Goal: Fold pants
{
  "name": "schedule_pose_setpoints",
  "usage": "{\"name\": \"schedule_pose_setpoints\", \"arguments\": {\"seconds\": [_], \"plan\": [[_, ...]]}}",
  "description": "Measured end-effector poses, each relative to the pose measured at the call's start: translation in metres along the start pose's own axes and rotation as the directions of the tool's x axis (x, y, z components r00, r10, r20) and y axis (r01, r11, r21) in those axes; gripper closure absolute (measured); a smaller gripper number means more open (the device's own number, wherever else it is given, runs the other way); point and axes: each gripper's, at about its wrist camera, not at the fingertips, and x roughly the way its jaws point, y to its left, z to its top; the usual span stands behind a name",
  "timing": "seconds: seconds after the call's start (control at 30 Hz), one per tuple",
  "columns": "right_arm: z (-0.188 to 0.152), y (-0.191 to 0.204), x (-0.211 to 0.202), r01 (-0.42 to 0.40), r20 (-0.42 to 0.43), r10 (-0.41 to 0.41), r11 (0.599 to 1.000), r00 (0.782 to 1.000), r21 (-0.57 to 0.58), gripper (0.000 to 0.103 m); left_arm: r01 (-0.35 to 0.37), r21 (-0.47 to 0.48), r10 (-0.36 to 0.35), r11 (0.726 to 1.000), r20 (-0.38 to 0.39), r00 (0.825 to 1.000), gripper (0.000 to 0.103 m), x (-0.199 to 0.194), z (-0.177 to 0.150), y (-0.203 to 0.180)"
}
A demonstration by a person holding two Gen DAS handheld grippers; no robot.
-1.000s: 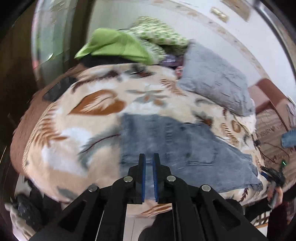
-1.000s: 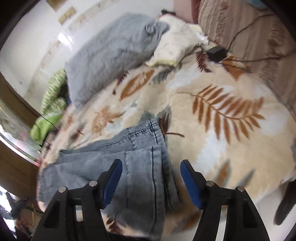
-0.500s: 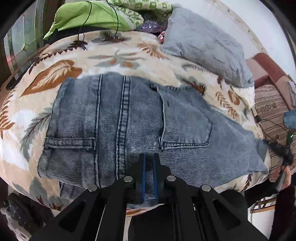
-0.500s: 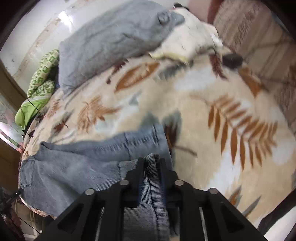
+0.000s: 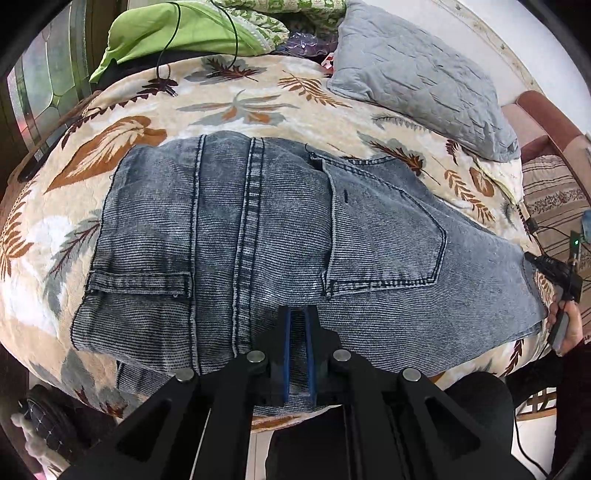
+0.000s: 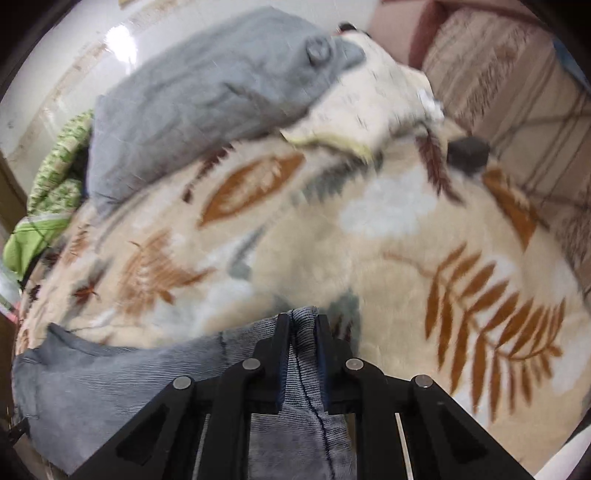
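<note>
Grey-blue denim pants (image 5: pixel 258 236) lie spread on a leaf-patterned blanket (image 5: pixel 236 99), back pockets up, waist to the left. My left gripper (image 5: pixel 298 314) is shut on the near edge of the pants at the seat. The pants also show in the right wrist view (image 6: pixel 122 373). My right gripper (image 6: pixel 300 321) is shut on the leg end, a fold of denim pinched between its fingers. The right gripper also shows at the far right of the left wrist view (image 5: pixel 554 269), at the leg's end.
A grey quilted pillow (image 5: pixel 417 74) and a green cloth pile (image 5: pixel 177 33) lie at the back of the bed. A cream pillow (image 6: pixel 369 96) and a black adapter (image 6: pixel 467 151) with cables sit near a striped sofa (image 6: pixel 517 85).
My left gripper has come down onto the seat edge of the pants. My right gripper has closed on the leg end and the view there has shifted and blurred.
</note>
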Motion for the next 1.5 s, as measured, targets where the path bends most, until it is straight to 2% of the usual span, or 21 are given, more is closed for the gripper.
{"name": "schedule_pose_setpoints", "arguments": {"seconds": [0.07, 0.1, 0.17, 0.23, 0.27, 0.3, 0.37, 0.43, 0.5, 0.57, 0.63, 0.8, 0.9, 1.0, 1.17, 1.23, 1.33, 1.37, 1.43, 1.47, 1.5], "plan": [[-0.005, -0.008, 0.0, -0.014, 0.005, 0.014, 0.998, 1.0, 0.06, 0.087, 0.004, -0.007, -0.004, 1.0, 0.0, 1.0, 0.097, 0.0, -0.001, 0.002], [-0.005, -0.01, -0.003, -0.005, 0.003, 0.005, 0.997, 1.0, 0.082, 0.08, 0.005, -0.008, -0.005, 1.0, 0.001, 1.0, 0.097, -0.001, -0.001, 0.002], [-0.004, -0.01, -0.012, 0.065, -0.023, -0.063, 0.99, 0.998, 0.122, 0.068, 0.004, -0.01, -0.004, 1.0, 0.0, 1.0, 0.097, -0.002, -0.001, 0.002], [-0.001, -0.006, -0.029, 0.097, 0.003, -0.099, 0.987, 0.995, 0.126, 0.064, 0.003, -0.016, -0.003, 1.0, 0.007, 1.0, 0.097, -0.007, -0.001, 0.001], [0.0, -0.001, -0.036, 0.088, 0.023, -0.091, 0.989, 0.996, 0.122, 0.062, 0.005, -0.015, -0.005, 1.0, 0.017, 1.0, 0.097, -0.01, -0.002, -0.001], [0.0, 0.006, -0.046, 0.063, 0.044, -0.068, 0.992, 0.997, 0.112, 0.049, 0.01, -0.011, -0.01, 1.0, 0.028, 1.0, 0.097, -0.014, -0.002, -0.004], [0.0, 0.03, -0.063, 0.003, 0.085, -0.008, 0.998, 0.996, 0.063, 0.038, 0.032, 0.008, -0.033, 0.999, 0.053, 0.998, 0.096, -0.024, -0.003, -0.012], [-0.001, 0.066, -0.071, -0.099, 0.091, 0.101, 0.995, 0.991, -0.021, 0.037, 0.064, 0.044, -0.067, 0.997, 0.07, 0.995, 0.094, -0.031, -0.003, -0.025], [-0.003, 0.106, -0.067, -0.254, 0.019, 0.256, 0.964, 0.967, -0.085, 0.037, 0.089, 0.072, -0.094, 0.993, 0.071, 0.993, 0.089, -0.032, -0.005, -0.037], [-0.006, 0.143, -0.056, -0.364, -0.063, 0.359, 0.923, 0.931, -0.123, 0.037, 0.132, 0.109, -0.138, 0.985, 0.053, 0.989, 0.085, -0.03, -0.009, -0.053], [-0.012, 0.187, -0.04, -0.458, -0.157, 0.435, 0.873, 0.886, -0.167, 0.037, 0.155, 0.15, -0.161, 0.977, 0.03, 0.987, 0.084, -0.023, -0.013, -0.07], [-0.028, 0.254, -0.005, -0.538, -0.292, 0.471, 0.812, 0.833, -0.227, 0.038, 0.203, 0.178, -0.203, 0.963, -0.019, 0.979, 0.084, -0.002, -0.013, -0.09], [-0.028, 0.274, 0.015, -0.561, -0.336, 0.477, 0.798, 0.812, -0.222, 0.038, 0.225, 0.188, -0.221, 0.956, -0.043, 0.974, 0.084, 0.01, -0.012, -0.098], [-0.027, 0.287, 0.028, -0.597, -0.378, 0.501, 0.778, 0.778, -0.197, 0.039, 0.234, 0.195, -0.227, 0.952, -0.061, 0.972, 0.084, 0.02, -0.012, -0.101], [-0.028, 0.303, 0.047, -0.598, -0.45, 0.465, 0.772, 0.763, -0.216, 0.039, 0.228, 0.18, -0.211, 0.957, -0.108, 0.971, 0.085, 0.039, -0.017, -0.098], [-0.031, 0.311, 0.054, -0.588, -0.463, 0.442, 0.773, 0.769, -0.237, 0.039, 0.236, 0.176, -0.218, 0.956, -0.113, 0.969, 0.085, 0.041, -0.018, -0.096], [-0.033, 0.321, 0.059, -0.594, -0.492, 0.422, 0.76, 0.761, -0.266, 0.04, 0.243, 0.179, -0.224, 0.953, -0.119, 0.967, 0.085, 0.042, -0.018, -0.094], [-0.035, 0.325, 0.059, -0.593, -0.504, 0.409, 0.754, 0.761, -0.284, 0.045, 0.246, 0.178, -0.227, 0.953, -0.121, 0.966, 0.085, 0.042, -0.017, -0.092], [-0.04, 0.334, 0.061, -0.572, -0.531, 0.349, 0.746, 0.772, -0.341, 0.065, 0.251, 0.172, -0.232, 0.952, -0.126, 0.965, 0.085, 0.042, -0.016, -0.089], [-0.042, 0.336, 0.06, -0.562, -0.533, 0.326, 0.741, 0.781, -0.369, 0.076, 0.254, 0.169, -0.235, 0.952, -0.128, 0.964, 0.085, 0.043, -0.015, -0.088], [-0.045, 0.341, 0.058, -0.533, -0.522, 0.281, 0.73, 0.805, -0.428, 0.084, 0.257, 0.166, -0.237, 0.952, -0.129, 0.963, 0.085, 0.043, -0.015, -0.087]]}}
